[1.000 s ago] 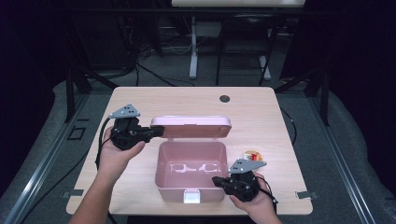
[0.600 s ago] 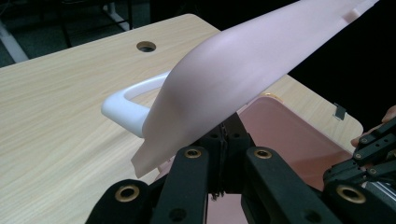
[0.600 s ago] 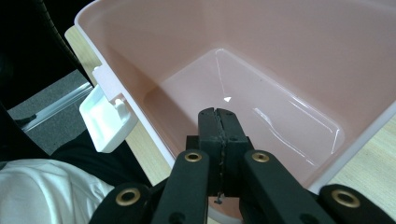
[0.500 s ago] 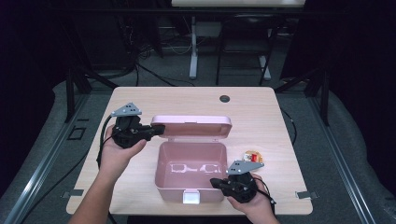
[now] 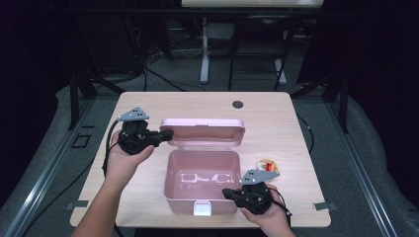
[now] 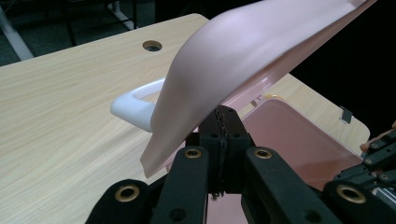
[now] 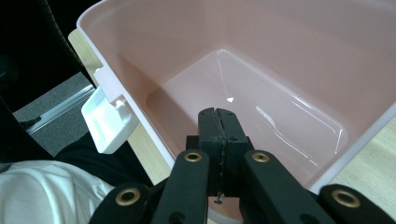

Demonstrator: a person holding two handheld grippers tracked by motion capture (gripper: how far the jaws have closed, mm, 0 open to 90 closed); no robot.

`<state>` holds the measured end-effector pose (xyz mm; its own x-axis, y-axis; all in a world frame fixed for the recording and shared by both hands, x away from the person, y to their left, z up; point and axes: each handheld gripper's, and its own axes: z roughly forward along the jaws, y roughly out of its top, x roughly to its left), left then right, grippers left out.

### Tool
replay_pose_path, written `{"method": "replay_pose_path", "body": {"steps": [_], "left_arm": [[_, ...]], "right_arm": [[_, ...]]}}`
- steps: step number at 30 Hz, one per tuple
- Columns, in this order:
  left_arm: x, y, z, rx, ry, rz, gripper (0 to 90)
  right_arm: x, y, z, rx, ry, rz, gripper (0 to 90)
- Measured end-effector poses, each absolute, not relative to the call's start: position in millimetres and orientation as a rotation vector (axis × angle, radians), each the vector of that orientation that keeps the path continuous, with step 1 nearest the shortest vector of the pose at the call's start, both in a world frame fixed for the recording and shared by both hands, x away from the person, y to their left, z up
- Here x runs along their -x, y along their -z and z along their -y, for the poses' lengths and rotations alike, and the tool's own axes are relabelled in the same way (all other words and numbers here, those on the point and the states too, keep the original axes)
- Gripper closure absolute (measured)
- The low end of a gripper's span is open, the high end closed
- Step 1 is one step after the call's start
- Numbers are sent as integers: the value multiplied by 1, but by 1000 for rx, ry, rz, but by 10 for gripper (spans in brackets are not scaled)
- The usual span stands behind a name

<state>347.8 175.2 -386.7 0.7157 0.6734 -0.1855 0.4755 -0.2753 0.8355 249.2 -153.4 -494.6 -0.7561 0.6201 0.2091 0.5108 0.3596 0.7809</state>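
Open pink plastic box [image 5: 201, 185] at the middle of the pale wooden surface [image 5: 276, 108], long axis running left to right, hinged pink lid [image 5: 203, 132] raised behind it. Left hand-held gripper [image 5: 165, 135] just at the lid's left end, jaws pressed together, tip under the lid edge, nothing pinched. Right hand-held gripper [image 5: 228, 193] jaws also together, empty, at the box's front right corner, pointing over the rim. Lid nearest the left hand; white front latch [image 5: 202, 209] nearest the right.

Small colourful object [image 5: 269, 165]; table's round hole [image 5: 238, 104].
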Motion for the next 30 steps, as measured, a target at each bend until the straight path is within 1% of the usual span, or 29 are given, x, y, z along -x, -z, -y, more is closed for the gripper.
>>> {"method": "replay_pose_path", "body": {"steps": [7,12,20,21,22,25,26,28,29,30], "left_arm": [[-354,396,-177,-1934,-245,-909,893],[-360,405,-183,-1920,-237,-941,873],[-357,415,-186,-1918,-239,-953,839],[-356,416,-186,-1914,-237,-951,829],[-353,420,-187,-1914,-241,-949,795],[-350,425,-187,-1924,-245,-942,737],[-349,426,-187,-1925,-250,-939,737],[-346,430,-187,-1942,-266,-930,694],[-344,432,-187,-1946,-270,-933,694],[-342,436,-187,-1961,-267,-933,663]], "right_arm": [[-250,495,154,-1041,-1365,-2491,900],[-250,495,154,-1046,-1372,-2490,900],[-250,496,154,-1048,-1380,-2492,900],[-250,496,154,-1047,-1382,-2492,900],[-250,496,154,-1047,-1389,-2493,900],[-250,496,155,-1045,-1390,-2493,900],[-250,496,155,-1045,-1390,-2493,900],[-251,496,155,-1047,-1392,-2493,900],[-251,496,155,-1047,-1392,-2493,900],[-251,496,155,-1047,-1393,-2493,900]]}}
